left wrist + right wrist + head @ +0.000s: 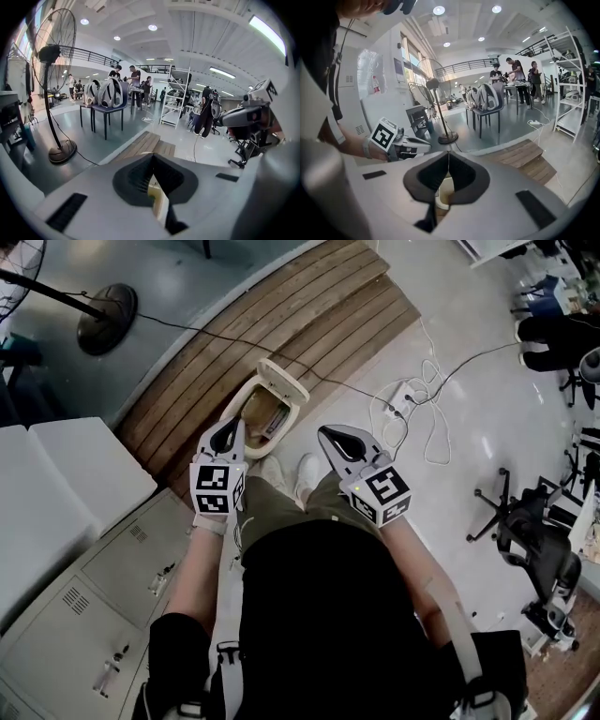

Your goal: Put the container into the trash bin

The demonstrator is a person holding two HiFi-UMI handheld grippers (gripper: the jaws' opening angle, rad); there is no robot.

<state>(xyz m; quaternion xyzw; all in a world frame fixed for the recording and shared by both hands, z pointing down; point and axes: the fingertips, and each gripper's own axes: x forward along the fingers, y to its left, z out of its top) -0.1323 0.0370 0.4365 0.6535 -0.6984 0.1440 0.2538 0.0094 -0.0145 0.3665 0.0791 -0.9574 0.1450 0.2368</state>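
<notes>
A cream trash bin [246, 396] stands on the floor against the wooden step, its lid [284, 382] flipped up and back. Something tan [256, 411] lies inside it; I cannot make out its shape. My left gripper [226, 435] hangs over the bin's near left rim, jaws shut with nothing between them. My right gripper [337, 438] is held to the right of the bin, also shut and empty. In the left gripper view the jaws [152, 158] meet, and the bin [158, 199] shows below them. The right gripper view shows its jaws [448, 154] closed above the bin [444, 191].
A wooden step platform [281, 315] runs diagonally behind the bin. A power strip with white cables [405, 395] lies to its right. A fan's base [106, 319] stands at far left, grey lockers [103, 606] at near left, an office chair [534, 540] at right. The person's shoes [305, 474] are just before the bin.
</notes>
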